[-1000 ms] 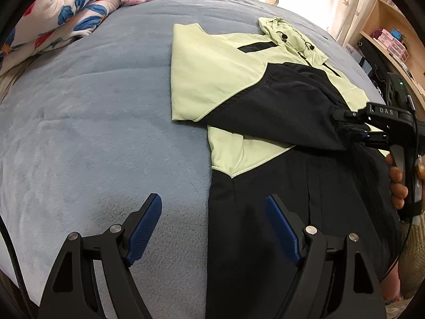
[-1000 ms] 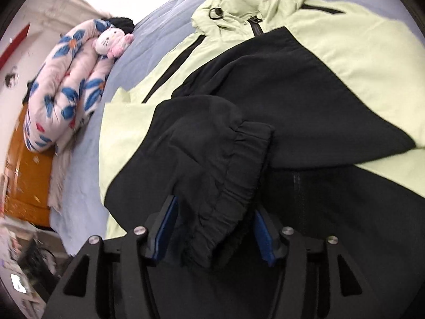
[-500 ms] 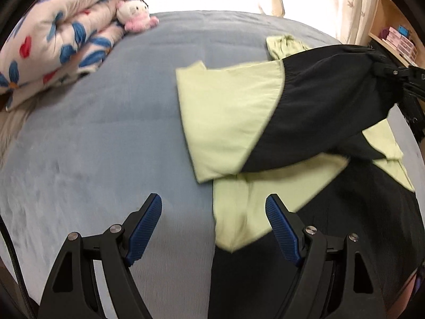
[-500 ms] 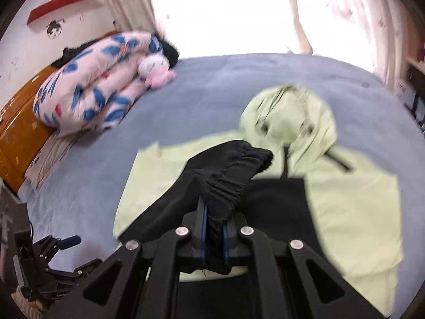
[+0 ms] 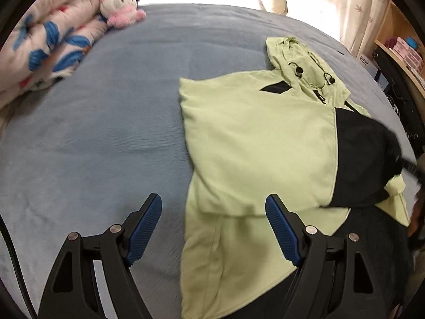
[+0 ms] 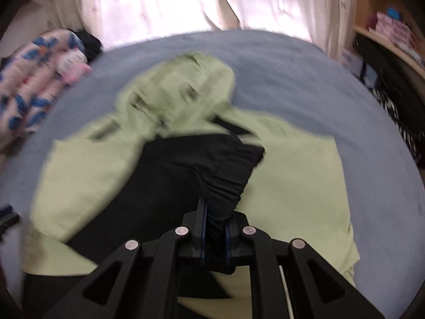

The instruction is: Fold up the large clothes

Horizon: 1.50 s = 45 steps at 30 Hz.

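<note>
In my left wrist view the left claw (image 5: pixel 212 228) sits at the bottom of the frame with its blue pads (image 5: pixel 144 228) spread wide and nothing between them; below the gap lie the blue-grey bed (image 5: pixel 106 133) and the left edge of the hooded jacket (image 5: pixel 252 143). The jacket, pale green with black panels, lies flat on the bed in the centre right of the frame, its hood (image 5: pixel 300 61) pointing to the upper right. One sleeve (image 5: pixel 265 159) is folded across the chest, green near the shoulder and black toward the cuff at the right edge, where the dark tip of the right claw meets it, though that corner is blurred. A floral quilt (image 5: pixel 47 40) is bundled in the upper left with a pink and white plush toy (image 5: pixel 119 8) resting against it. Curtains (image 5: pixel 332 5) hang along the top, and a wooden shelf (image 5: pixel 398 42) with small boxes fills the upper right.

In my right wrist view the right claw (image 6: pixel 215 236) is at the bottom centre, pinched narrow on the gathered black cuff (image 6: pixel 225 180) of the sleeve, with the elastic fabric bunched up between the pads. The sleeve is lifted above the jacket body, which spreads green to either side in the middle of the frame; this view is heavily motion-blurred. The hood shows smeared in the upper centre, and the quilt and toy are at the left edge.
</note>
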Available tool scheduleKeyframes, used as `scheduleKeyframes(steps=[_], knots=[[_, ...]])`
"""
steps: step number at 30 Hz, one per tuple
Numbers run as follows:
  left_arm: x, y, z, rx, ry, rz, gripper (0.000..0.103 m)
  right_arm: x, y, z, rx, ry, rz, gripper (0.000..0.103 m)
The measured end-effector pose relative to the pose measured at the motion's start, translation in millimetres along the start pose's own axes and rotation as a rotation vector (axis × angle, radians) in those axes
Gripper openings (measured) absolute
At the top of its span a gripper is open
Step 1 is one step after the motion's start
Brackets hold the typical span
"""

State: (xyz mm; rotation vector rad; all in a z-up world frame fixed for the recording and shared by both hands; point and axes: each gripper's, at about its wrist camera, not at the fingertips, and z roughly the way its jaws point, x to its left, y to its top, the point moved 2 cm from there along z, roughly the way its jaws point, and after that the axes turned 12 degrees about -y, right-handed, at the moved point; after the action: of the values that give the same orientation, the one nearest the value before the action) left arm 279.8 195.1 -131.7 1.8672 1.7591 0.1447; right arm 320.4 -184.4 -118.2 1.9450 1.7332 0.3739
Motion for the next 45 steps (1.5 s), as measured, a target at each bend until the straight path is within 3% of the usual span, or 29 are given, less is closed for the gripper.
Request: scheduleKeyframes(steps=[8, 9, 11, 12, 16, 19, 23, 26, 27, 28, 30, 33, 35, 41, 45], knots=[[32, 46, 52, 0.066, -0.046, -0.117, 0.079, 4, 0, 9, -0.032, 0.018, -0.009, 0.011], [33, 47, 57, 0.077, -0.054, -0.126, 0.075, 6, 1, 8, -0.036, 0.016, -0.019, 0.011], [32, 47, 70, 0.11, -0.111, -0.129, 0.031, 12, 4, 10, -0.037, 0.017, -0.033, 0.011], [30, 46, 76, 0.132, -0.097, -0.118, 0.009, 16, 5, 11, -0.037, 0.015, -0.041, 0.011], [24, 47, 69, 0.09, -0.04, -0.047, 0.003, 23, 13, -1, -0.094, 0.026, -0.055, 0.01], [33, 50, 54, 0.021, -0.01, -0.042, 0.001, 24, 18, -11, -0.18, 0.027, -0.026, 0.01], [55, 48, 60, 0.042, 0.044, -0.06, 0.001, 33, 11, 31, -0.032, -0.038, -0.058, 0.014], [61, 45, 63, 0.05, 0.105, -0.046, 0.002, 27, 3, 41, 0.02, -0.033, -0.036, 0.028], [63, 45, 63, 0.052, 0.092, -0.054, 0.002, 21, 3, 38, 0.032, -0.001, -0.011, 0.038], [66, 47, 60, 0.051, 0.058, -0.076, 0.006, 12, 4, 32, 0.038, 0.047, 0.023, 0.047], [71, 51, 54, 0.038, 0.02, -0.103, 0.014, -4, 6, 19, 0.017, 0.113, 0.075, 0.053], [74, 65, 44, -0.025, -0.006, -0.109, 0.041, -26, 15, 7, -0.011, 0.181, 0.15, 0.064], [75, 77, 45, -0.058, 0.007, -0.116, 0.05, -33, 24, 9, -0.004, 0.185, 0.175, 0.064], [73, 110, 79, -0.041, 0.02, -0.143, 0.05, -22, 44, 42, 0.03, 0.142, 0.18, 0.064], [78, 122, 113, -0.004, 0.099, -0.159, 0.05, -10, 48, 69, 0.07, 0.089, 0.152, 0.064]])
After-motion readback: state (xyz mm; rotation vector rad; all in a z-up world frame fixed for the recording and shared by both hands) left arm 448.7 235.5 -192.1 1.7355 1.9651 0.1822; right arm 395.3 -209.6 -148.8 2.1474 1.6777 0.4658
